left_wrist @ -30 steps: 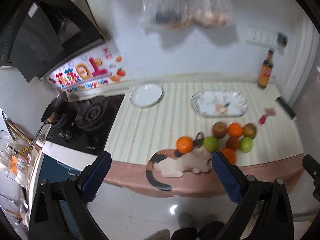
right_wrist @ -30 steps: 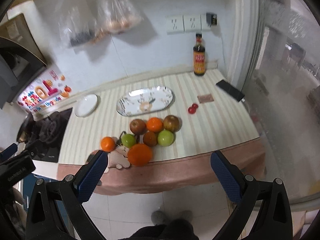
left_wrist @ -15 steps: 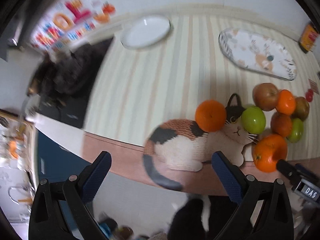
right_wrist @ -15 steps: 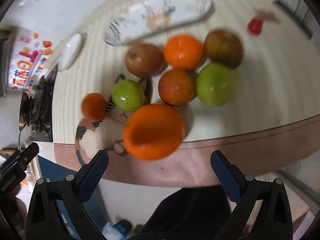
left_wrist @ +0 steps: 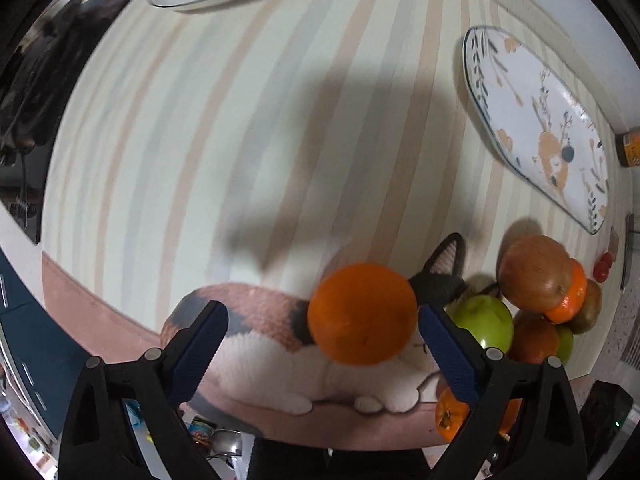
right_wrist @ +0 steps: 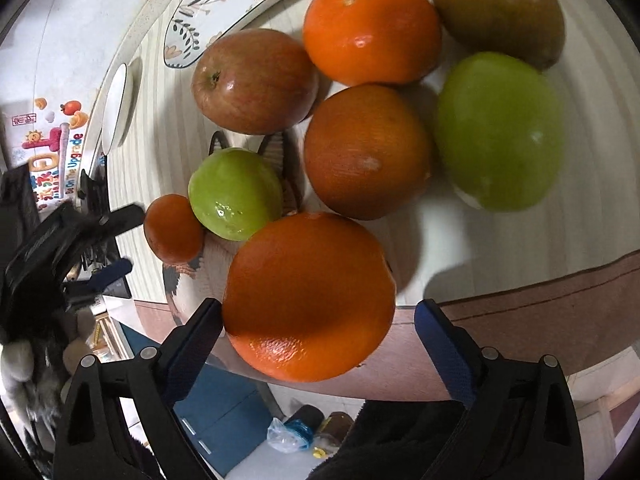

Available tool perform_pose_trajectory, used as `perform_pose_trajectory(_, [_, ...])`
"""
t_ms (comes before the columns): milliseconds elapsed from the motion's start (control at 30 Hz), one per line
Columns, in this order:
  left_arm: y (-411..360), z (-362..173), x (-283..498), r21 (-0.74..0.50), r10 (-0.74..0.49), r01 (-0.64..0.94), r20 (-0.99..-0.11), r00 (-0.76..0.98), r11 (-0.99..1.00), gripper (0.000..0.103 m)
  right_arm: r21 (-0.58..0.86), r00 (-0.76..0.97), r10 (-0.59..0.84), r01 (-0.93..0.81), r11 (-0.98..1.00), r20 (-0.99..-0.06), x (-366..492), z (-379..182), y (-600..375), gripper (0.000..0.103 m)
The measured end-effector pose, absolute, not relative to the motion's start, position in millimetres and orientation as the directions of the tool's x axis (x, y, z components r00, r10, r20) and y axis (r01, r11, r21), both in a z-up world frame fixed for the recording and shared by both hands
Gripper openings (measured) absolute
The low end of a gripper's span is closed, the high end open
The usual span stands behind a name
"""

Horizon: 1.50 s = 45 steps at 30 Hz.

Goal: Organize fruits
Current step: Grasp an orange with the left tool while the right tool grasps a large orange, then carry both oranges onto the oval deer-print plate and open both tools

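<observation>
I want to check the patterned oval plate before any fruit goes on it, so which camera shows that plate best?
The left wrist view: the patterned oval plate shows nearly whole there, rim and drawing included, and nothing lies on it. The right wrist view catches only one end of it at the top edge, beyond the red apple.

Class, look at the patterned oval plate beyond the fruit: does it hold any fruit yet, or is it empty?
Empty. The patterned plate shows only its printed design; the fruit lies on the counter beside it.

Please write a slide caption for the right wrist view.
Open right gripper jaws straddle the large orange at the counter's edge.
</observation>
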State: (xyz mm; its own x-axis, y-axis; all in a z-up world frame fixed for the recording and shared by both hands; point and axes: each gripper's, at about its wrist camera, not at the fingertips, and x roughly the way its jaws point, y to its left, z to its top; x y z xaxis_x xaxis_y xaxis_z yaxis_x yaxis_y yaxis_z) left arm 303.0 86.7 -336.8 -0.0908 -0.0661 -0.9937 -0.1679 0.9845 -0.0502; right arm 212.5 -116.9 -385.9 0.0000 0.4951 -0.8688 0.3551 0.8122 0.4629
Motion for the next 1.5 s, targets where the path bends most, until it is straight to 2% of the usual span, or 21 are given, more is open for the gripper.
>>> perform_pose_trajectory(67, [82,-343,304,-0.065,-0.08,-0.152,-0.992,-0.099,0.986,0.092,0.473,-0.005,0.507,0.354,0.807,-0.862,214,-388,-110,0.093])
perform_pose_trajectory(100, [80,-344,304,-0.077,-0.092,-0.146,-0.991,-0.099,0.986,0.09,0.482,-0.008,0.518,0.354,0.802,-0.855,215,-388,-110,0.088])
perform_pose_trajectory(167, [75,-346,304,-0.11,-0.124,-0.14,-0.988,-0.092,0.984,0.082,0.492,-0.015,0.529,0.345,0.8,-0.849,218,-388,-102,0.084])
perform_pose_trajectory(200, [73,-345,303,-0.124,-0.138,-0.143,-0.987,-0.086,0.982,0.074,0.486,-0.015,0.52,0.339,0.806,-0.854,219,-386,-102,0.084])
perform_pose_trajectory(300, [63,-346,304,-0.133,-0.145,-0.127,-0.986,-0.087,0.983,0.063,0.474,-0.017,0.504,0.314,0.823,-0.864,218,-384,-96,0.083])
perform_pose_trajectory(600, [52,-357,293,-0.105,-0.118,-0.129,-0.988,-0.098,0.986,0.06,0.432,-0.044,0.46,0.276,0.859,-0.887,220,-380,-98,0.083])
perform_pose_trajectory(867, [42,-305,263,-0.08,-0.081,-0.076,-0.997,-0.016,0.994,0.059,0.371,0.0,0.375,0.157,0.915,-0.927,213,-351,-98,0.082])
perform_pose_trajectory(1033, [27,-256,246,-0.108,-0.106,-0.039,-0.994,0.034,0.993,0.059,0.403,0.068,0.398,0.129,0.906,-0.915,215,-307,-117,0.082])
perform_pose_trajectory(1200, [19,-203,282,-0.163,-0.164,0.012,-0.979,0.118,0.986,0.06,0.41,0.166,0.39,0.107,0.906,-0.906,253,-261,-155,0.082])
perform_pose_trajectory(1300, [12,-191,323,-0.171,-0.174,0.032,-0.974,0.146,0.985,0.06,0.379,0.215,0.35,0.113,0.918,-0.912,294,-250,-178,0.082])
perform_pose_trajectory(1500, [-29,-231,404,-0.13,-0.132,0.031,-0.987,0.095,0.991,0.06,0.283,0.162,0.266,0.096,0.954,-0.95,397,-277,-204,0.082])
